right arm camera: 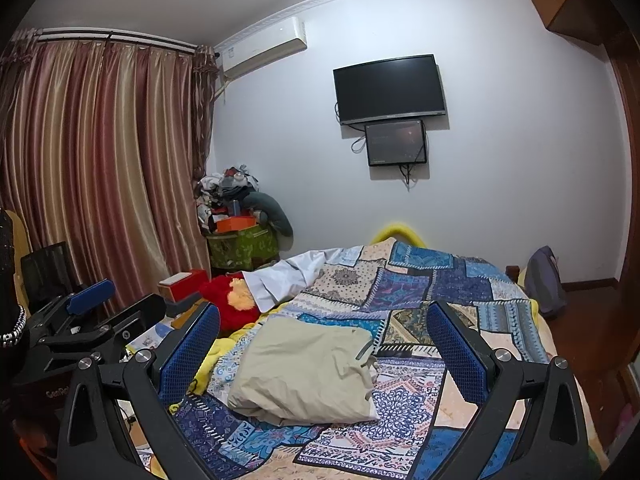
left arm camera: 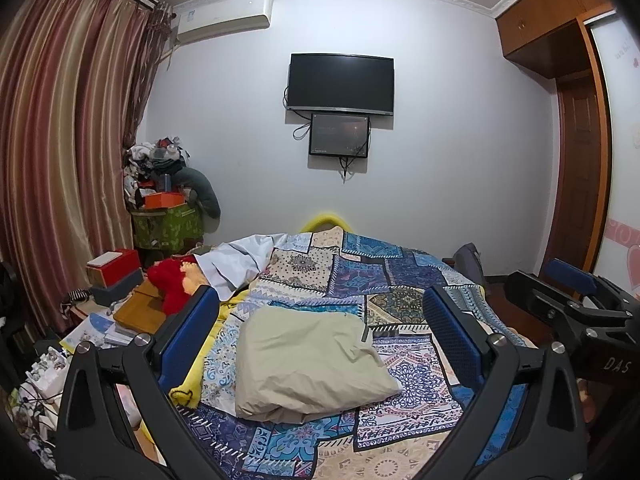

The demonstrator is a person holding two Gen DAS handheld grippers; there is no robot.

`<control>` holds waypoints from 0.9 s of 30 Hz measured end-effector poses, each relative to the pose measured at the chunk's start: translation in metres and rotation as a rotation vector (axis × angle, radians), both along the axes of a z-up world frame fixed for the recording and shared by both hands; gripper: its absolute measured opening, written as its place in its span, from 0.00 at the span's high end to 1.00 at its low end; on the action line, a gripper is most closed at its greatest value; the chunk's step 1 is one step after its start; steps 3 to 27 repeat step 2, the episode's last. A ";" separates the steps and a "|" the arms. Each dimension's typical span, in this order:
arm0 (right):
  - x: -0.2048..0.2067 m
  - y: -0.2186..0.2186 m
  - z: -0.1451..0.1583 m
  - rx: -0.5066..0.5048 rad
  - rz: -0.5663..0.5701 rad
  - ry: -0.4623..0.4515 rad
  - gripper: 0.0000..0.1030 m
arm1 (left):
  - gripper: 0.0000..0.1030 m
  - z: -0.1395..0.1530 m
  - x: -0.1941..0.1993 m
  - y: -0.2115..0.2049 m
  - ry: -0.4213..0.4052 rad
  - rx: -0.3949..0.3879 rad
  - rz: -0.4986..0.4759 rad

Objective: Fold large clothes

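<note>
A beige garment lies folded into a rough rectangle on the patchwork bedspread. My left gripper hovers above and short of it, open, nothing between its blue pads. My right gripper is likewise open and empty over the bed, held back from the garment. In the left wrist view the right gripper shows at the right edge; in the right wrist view the left gripper shows at the left edge. A crumpled white cloth lies farther back on the bed.
A red plush toy rests at the bed's left side by stacked boxes. A green bin piled with clutter stands in the corner by the curtain. A wall television, a wardrobe and a grey bag are beyond.
</note>
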State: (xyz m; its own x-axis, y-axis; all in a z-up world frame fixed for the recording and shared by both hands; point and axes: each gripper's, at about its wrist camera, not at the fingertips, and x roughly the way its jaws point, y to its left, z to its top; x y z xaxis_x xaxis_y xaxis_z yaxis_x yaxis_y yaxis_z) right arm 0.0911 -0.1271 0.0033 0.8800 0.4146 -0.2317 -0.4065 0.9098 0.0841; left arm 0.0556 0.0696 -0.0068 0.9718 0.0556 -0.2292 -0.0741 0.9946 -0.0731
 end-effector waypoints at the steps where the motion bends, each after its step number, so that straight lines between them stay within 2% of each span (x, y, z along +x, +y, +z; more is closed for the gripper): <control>1: 0.000 0.000 0.000 0.001 0.000 0.001 0.00 | 0.00 0.000 0.000 0.001 0.001 -0.003 0.002; 27: 0.000 -0.001 0.000 0.002 -0.001 0.003 0.00 | 0.00 0.000 0.000 0.001 0.002 -0.004 0.001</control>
